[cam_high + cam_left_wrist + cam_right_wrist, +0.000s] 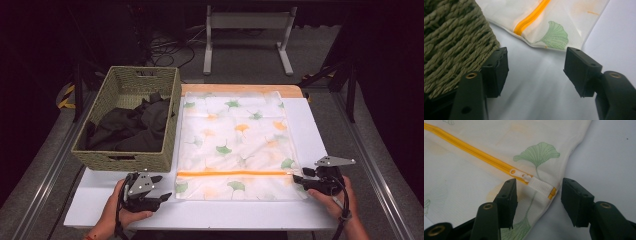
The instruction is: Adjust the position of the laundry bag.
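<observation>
The leaf-print laundry bag (235, 145) lay flat right of the wicker basket (131, 120), zipper (474, 151) closed; clothes remained unloaded. Left gripper (159, 190) and right gripper (299, 179) stood apart, empty, at its near corners.

Dim room, dark at frame edges. Grey floor (320, 60); white metal frame stand (248, 30) top center, black cables (167, 47) upper left, yellow-black tape (65, 95) at left. White table (215, 214) w/ light on it.
</observation>
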A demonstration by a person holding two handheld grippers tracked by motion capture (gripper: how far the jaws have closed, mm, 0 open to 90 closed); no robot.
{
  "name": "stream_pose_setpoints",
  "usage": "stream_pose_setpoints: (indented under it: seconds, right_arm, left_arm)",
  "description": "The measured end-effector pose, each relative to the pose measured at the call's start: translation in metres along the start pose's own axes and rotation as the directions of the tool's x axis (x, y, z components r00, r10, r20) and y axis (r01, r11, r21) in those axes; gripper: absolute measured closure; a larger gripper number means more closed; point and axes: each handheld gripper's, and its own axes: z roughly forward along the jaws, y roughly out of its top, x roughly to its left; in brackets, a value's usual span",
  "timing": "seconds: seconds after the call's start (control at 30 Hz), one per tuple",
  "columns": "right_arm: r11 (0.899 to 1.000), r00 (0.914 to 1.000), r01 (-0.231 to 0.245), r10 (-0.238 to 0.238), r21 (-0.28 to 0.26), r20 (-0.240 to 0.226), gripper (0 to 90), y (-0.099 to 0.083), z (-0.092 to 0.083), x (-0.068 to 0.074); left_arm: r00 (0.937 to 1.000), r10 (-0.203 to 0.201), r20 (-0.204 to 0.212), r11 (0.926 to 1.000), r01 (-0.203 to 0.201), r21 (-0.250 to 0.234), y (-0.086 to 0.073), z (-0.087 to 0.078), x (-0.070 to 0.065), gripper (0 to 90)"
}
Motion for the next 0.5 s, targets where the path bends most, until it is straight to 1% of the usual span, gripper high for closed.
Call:
stream_pose_setpoints:
  seconds: [0.03, 0.07, 0.1, 0.2, 0.23, 0.37, 0.4, 0.47, 0.5]
  right_arm:
    - [1.0, 0.9998, 0.018, -0.018, 0.005, 0.005, 50.3, 0.0004, 0.0006, 0.0025]
    - [0.999, 0.9985, 0.049, -0.049, 0.017, 0.025, 52.2, 0.0012, 0.0015, 0.0064]
    - [0.997, 0.9968, 0.07, -0.071, 0.026, 0.037, 54.7, 0.0021, 0.0019, 0.009]
    - [0.996, 0.9959, 0.087, -0.088, 0.035, 0.02, 64.8, 0.0036, 0.0023, 0.0118]
    - [0.996, 0.9959, 0.09, -0.09, 0.029, 0.007, 69.3, 0.003, 0.0021, 0.0121]
    - [0.997, 0.9964, 0.082, -0.081, 0.01, -0.022, 78.9, 0.0016, 0.0025, 0.0123]
    - [0.997, 0.9965, 0.08, -0.079, 0.008, -0.027, 80.0, 0.0018, 0.0024, 0.012]
    - [0.998, 0.9963, 0.065, -0.065, 0.007, -0.056, 80.5, 0.0016, 0.0021, 0.0115]
    - [0.998, 0.9961, 0.066, -0.066, 0.002, -0.06, 80.6, 0.0015, 0.0017, 0.011]
  left_arm:
    - [1.0, 0.001, -0.005, 1.0, -0.001, 0.005, -0.0003, 0.0006, 0.0004, 33.0]
    - [1.0, -0.004, -0.004, 1.0, 0.004, 0.004, -0.0006, 0.0011, 0.001, 31.1]
    - [0.9999, -0.012, -0.005, 0.9999, 0.012, 0.003, -0.0006, 0.0012, 0.0016, 30.4]
    - [0.9997, -0.026, 0.0, 0.9995, 0.026, -0.018, -0.0005, 0.0002, 0.003, 27.8]
    - [0.9997, -0.023, -0.002, 0.9996, 0.023, -0.018, -0.0004, -0.0001, 0.0034, 26.8]
    - [0.9995, -0.033, 0.0, 0.9992, 0.033, -0.022, -0.0006, -0.0002, 0.0031, 23.0]
    - [0.9993, -0.038, -0.001, 0.999, 0.038, -0.023, -0.0006, 0.0, 0.003, 21.5]
    - [0.999, -0.044, 0.002, 0.9987, 0.044, -0.027, -0.0005, 0.0005, 0.0032, 19.5]
    - [0.9989, -0.046, 0.003, 0.9985, 0.047, -0.028, -0.0006, 0.0008, 0.0036, 18.8]
